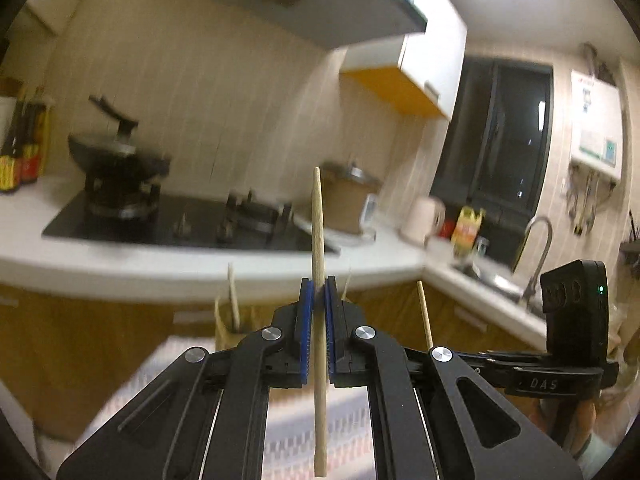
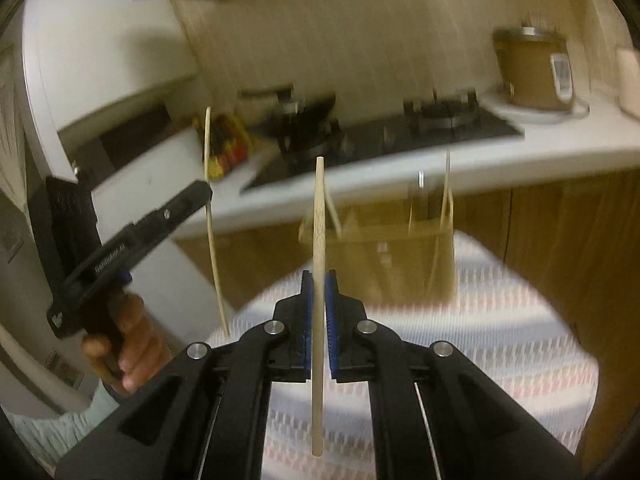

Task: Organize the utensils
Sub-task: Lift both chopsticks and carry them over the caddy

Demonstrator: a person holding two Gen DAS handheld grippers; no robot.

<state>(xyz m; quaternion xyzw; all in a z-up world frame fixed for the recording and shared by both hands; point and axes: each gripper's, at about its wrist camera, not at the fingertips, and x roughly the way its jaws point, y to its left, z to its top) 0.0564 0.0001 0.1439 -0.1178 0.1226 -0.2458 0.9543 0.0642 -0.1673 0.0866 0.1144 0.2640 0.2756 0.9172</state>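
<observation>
The left claw (image 1: 319, 292) is clamped on a pale wooden chopstick (image 1: 319, 320), its blue pads (image 1: 306, 320) pressed to either side of the shaft. The stick stands nearly upright between them: slim, light tan, plain and unvarnished in look, narrower at the top end, which rises above the pads, and thicker at the bottom end, which hangs below the claw's black frame. The right claw (image 2: 319, 286) is clamped in the same manner on a second chopstick (image 2: 318, 300) of the same pale wood, also close to upright, its tapered end at the top and its blunt end hanging low.

In the right wrist view the other handheld gripper shows at the left, gripped by a hand (image 2: 128, 344), with its thin, pale chopstick crossing it top to bottom. In the left wrist view the right gripper's stick shows as a short pale length just right of the claw.

Both sticks are held in the air above a cloth (image 2: 500, 340) woven in a white, blue and pink pattern. On that cloth stands a tan open-topped utensil holder (image 2: 384, 264), blurred, with more pale sticks and a metal-looking handle poking out of it. Behind are a white tabletop (image 1: 200, 264), a black gas hob (image 1: 180, 220) and a dark wok (image 1: 116, 156).
</observation>
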